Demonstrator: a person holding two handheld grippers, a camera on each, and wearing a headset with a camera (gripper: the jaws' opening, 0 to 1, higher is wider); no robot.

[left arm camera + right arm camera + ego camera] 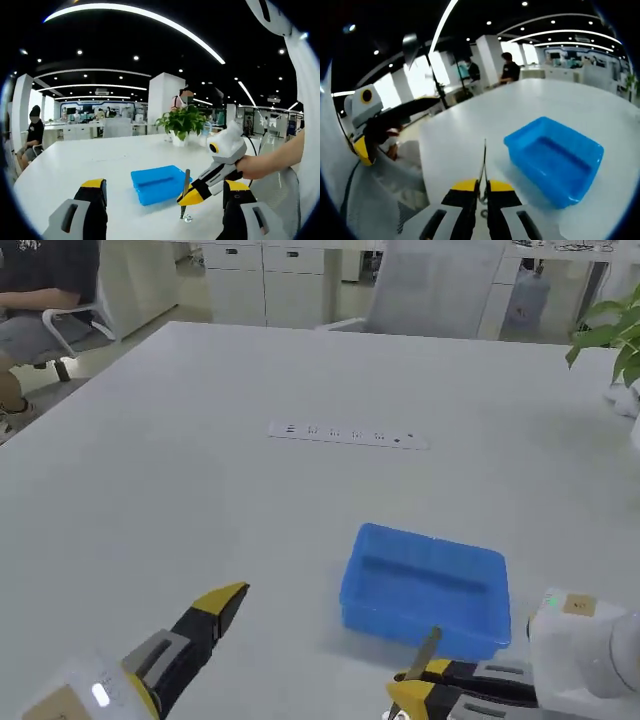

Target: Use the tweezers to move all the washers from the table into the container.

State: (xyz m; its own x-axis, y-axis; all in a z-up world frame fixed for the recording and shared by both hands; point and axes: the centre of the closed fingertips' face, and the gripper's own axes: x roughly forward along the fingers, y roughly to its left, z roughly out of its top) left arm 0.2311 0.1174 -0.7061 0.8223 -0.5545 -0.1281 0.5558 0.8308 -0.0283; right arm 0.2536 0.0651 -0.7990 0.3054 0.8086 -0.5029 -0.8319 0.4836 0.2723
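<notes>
The blue container [425, 590] stands on the white table [200, 460] just beyond my right gripper [408, 688]. That gripper is shut on thin metal tweezers [428, 645], gripped partway along their length. From the left gripper view the tweezers [185, 192] stand nearly upright, their lower end beside a small washer [188, 218] on the table, in front of the container [160, 184]. My right gripper [483, 186] points past the container [555, 157] on its right. My left gripper [165, 200] is open with nothing between its jaws, low at the left [222, 602].
A white power strip [348, 434] lies across the middle of the table. A potted plant [610, 335] stands at the far right edge. A person sits on a chair [60, 325] beyond the far left corner.
</notes>
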